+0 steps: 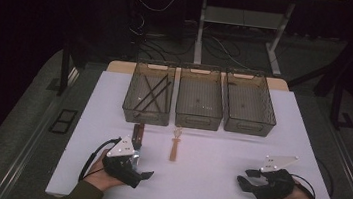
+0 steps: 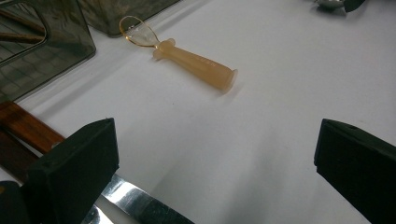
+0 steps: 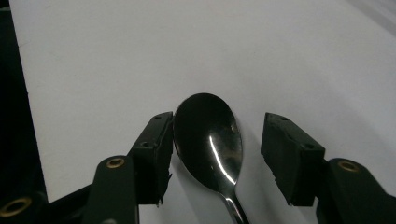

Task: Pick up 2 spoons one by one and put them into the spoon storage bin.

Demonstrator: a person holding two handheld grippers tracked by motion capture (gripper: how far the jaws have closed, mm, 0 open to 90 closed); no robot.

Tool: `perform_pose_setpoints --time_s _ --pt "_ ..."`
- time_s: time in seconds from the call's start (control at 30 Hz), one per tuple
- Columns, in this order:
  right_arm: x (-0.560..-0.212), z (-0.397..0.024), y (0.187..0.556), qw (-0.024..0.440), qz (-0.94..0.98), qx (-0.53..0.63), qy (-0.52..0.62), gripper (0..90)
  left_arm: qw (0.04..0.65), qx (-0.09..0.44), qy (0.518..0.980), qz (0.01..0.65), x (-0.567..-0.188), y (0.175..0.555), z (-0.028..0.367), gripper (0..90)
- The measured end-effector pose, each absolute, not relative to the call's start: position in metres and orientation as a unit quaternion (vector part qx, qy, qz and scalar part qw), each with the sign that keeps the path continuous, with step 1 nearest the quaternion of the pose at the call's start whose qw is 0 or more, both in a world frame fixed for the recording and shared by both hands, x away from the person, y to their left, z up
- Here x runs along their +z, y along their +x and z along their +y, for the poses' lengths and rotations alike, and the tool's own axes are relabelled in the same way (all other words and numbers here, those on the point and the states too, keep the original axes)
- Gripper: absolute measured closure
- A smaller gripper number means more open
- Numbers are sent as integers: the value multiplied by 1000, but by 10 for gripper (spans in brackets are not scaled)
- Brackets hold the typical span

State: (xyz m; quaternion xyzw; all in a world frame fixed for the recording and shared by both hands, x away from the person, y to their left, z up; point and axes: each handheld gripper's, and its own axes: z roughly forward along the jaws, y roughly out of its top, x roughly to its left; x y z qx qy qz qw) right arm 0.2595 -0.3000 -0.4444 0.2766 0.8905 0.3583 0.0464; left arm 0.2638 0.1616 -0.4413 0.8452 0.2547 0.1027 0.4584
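White surface (image 1: 205, 178), three bins at far edge. Right claw (image 3: 217, 154) near right, jaws spread around spoon (image 3: 210, 140) bowl lying flat; one pad at its edge, no pinch. Left claw (image 2: 215, 168) near left, spread, over knife (image 2: 135, 200) blade.

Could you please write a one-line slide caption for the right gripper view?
Shiny metal spoon lying bowl-up on the white table between the right gripper's open black jaws.
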Motion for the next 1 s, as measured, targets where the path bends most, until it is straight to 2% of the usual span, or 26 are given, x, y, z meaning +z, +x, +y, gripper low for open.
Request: perform_pose_setpoints --time_s 0.27,0.53,0.67,0.77,1.0 --pt "-440 -307 261 32 874 392 286 445 457 103 847 253 -441 264 162 0" --pt "-447 -303 261 35 891 361 273 474 457 103 847 253 -441 264 162 0" --pt "-447 -302 258 47 897 353 261 532 456 102 847 252 -442 264 161 0" --pt "-446 -301 256 50 901 349 251 611 456 102 848 252 -442 264 161 0" --pt "-445 -303 251 52 907 346 235 700 456 102 848 252 -441 263 161 0"
